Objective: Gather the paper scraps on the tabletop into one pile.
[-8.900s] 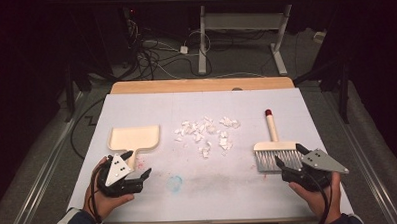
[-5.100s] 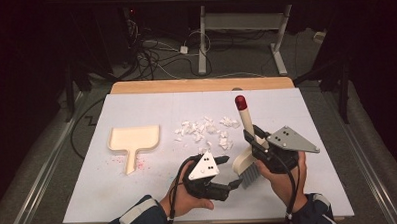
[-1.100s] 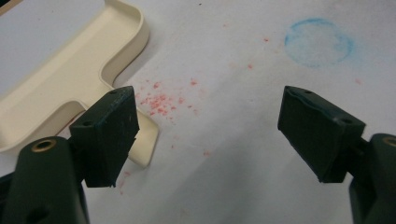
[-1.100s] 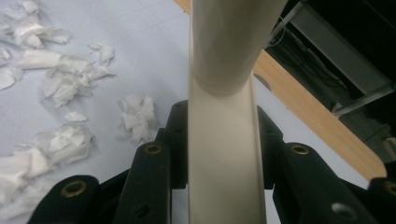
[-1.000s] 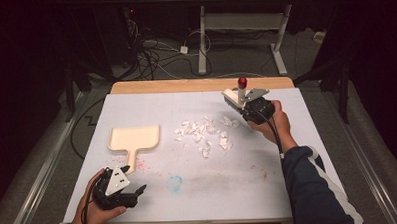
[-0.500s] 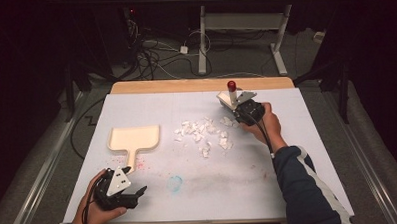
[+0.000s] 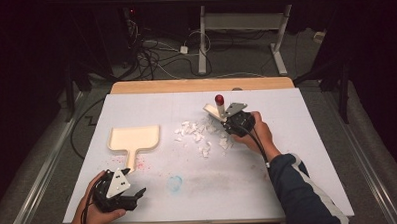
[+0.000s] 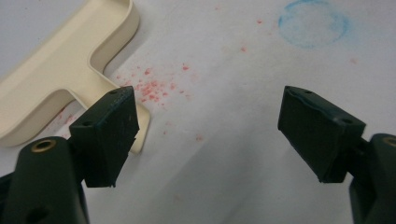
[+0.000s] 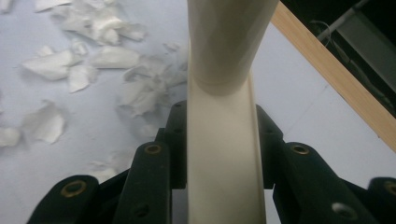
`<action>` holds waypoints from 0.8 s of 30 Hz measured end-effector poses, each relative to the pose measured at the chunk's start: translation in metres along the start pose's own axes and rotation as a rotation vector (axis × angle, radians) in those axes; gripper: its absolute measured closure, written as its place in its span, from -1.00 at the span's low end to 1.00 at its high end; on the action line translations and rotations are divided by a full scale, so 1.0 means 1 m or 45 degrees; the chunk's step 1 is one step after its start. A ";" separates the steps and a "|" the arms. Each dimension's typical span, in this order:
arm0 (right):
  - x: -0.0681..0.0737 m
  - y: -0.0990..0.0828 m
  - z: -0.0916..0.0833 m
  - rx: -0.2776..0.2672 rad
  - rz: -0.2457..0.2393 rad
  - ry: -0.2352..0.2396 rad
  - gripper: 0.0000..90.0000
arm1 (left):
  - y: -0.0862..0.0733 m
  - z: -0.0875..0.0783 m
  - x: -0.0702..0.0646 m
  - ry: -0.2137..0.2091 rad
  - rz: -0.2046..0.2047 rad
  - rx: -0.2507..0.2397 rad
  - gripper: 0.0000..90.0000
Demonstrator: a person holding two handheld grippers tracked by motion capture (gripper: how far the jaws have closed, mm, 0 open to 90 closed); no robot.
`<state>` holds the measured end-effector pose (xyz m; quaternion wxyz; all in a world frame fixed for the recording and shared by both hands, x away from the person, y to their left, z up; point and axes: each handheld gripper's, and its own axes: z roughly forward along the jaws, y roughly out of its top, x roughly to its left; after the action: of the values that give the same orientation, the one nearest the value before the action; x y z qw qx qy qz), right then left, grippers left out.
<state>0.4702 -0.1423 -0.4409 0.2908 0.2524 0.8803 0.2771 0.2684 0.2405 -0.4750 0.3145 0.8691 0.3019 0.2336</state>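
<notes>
1. High view showed the left gripper (image 7: 123, 192) at the near left corner of the worktop (image 7: 308, 153), its jaws spread with nothing between them.
2. Left gripper view confirmed the gap: both black jaws stood wide apart over bare worktop, with the handle end of the dustpan (image 8: 60, 74) just beyond the left-hand jaw and not touched.
3. Red specks (image 8: 154, 86) lay beside that handle, and a faint blue ring (image 8: 313, 23) marked the surface farther off.
4. The dustpan (image 7: 133, 139) lay flat at mid-left, cream in colour, its tray visibly free of paper, well apart from the scraps.
5. White paper scraps (image 7: 200, 137) remained scattered at the centre; none had reached the dustpan, so the sweeping was judged barely begun.
6. The right gripper (image 7: 235, 123) stood just beyond and to the right of the scraps, jaws pinching the brush (image 7: 217, 109).
7. Right gripper view showed the jaws pressed on both sides of the brush's flat cream handle (image 9: 224, 154), which widened to a round section farther up.
8. The brush stood tilted, its red-tipped handle end uppermost; its bristles could not be made out.
9. Remaining work, as judged: gather the scraps, take up the dustpan, and sweep them in.
</notes>
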 end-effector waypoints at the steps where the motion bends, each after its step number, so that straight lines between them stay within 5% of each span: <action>1: 0.004 -0.001 -0.002 -0.007 -0.006 0.012 0.50 | 0.001 0.000 0.000 0.000 0.003 0.000 -0.57; 6: 0.024 -0.004 -0.017 -0.051 -0.048 0.086 0.50 | 0.003 0.002 -0.003 -0.003 0.027 0.010 -0.57; 15: 0.048 -0.004 -0.043 -0.098 -0.086 0.108 0.51 | 0.003 0.001 -0.004 0.006 0.026 0.012 -0.57; 24: 0.036 0.009 -0.058 -0.165 -0.059 0.050 0.51 | 0.004 0.001 -0.005 0.005 0.023 0.024 -0.57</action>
<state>0.4101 -0.1337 -0.4092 0.2955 0.2073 0.8717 0.3315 0.2673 0.2342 -0.4739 0.3037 0.8743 0.2967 0.2353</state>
